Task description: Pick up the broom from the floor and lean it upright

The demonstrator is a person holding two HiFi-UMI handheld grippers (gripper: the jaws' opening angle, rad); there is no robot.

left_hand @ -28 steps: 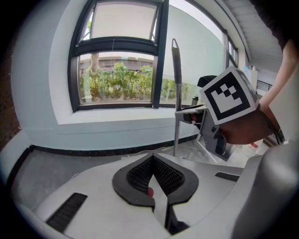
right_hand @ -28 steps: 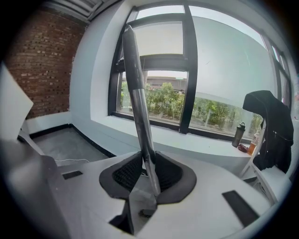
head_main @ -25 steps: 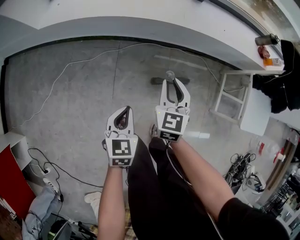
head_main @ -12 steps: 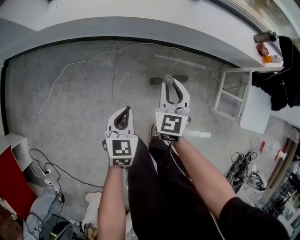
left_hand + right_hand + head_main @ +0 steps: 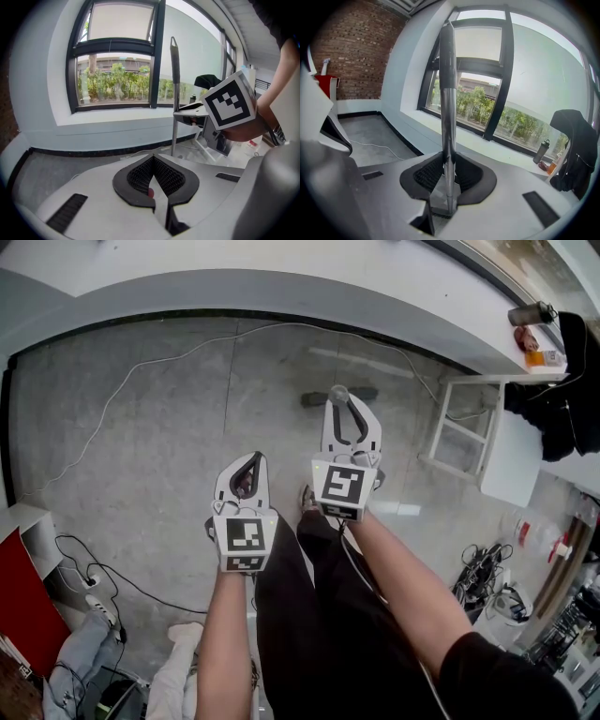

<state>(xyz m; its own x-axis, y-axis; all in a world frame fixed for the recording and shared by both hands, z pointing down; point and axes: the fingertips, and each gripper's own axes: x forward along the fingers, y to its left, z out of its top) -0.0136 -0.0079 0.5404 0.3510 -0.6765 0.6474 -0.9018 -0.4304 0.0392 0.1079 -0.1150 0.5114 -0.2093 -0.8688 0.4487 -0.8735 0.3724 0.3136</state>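
The broom stands upright: its grey handle [image 5: 447, 93] rises between the pads of my right gripper [image 5: 449, 176], which is shut on it. In the head view I see the handle's rounded top [image 5: 338, 394] over the dark broom head [image 5: 314, 399] resting on the concrete floor, with the right gripper [image 5: 349, 411] clamped around the pole. The left gripper [image 5: 251, 461] hangs lower left of it, shut and holding nothing. From the left gripper view the handle [image 5: 174, 93] stands vertical before the window, the right gripper [image 5: 194, 110] gripping it; the left jaws [image 5: 153, 161] meet at their tips.
A white cable [image 5: 141, 376] trails over the floor by the curved white wall [image 5: 281, 292]. A white frame stand [image 5: 464, 432] is right of the broom. A red cabinet [image 5: 23, 601], a power strip and another person's jeans leg [image 5: 80, 657] are at lower left; clutter sits at lower right.
The right gripper has rolled slightly about the handle while staying in place. The broom remains upright. The jeans leg and white shoe at lower left have shifted.
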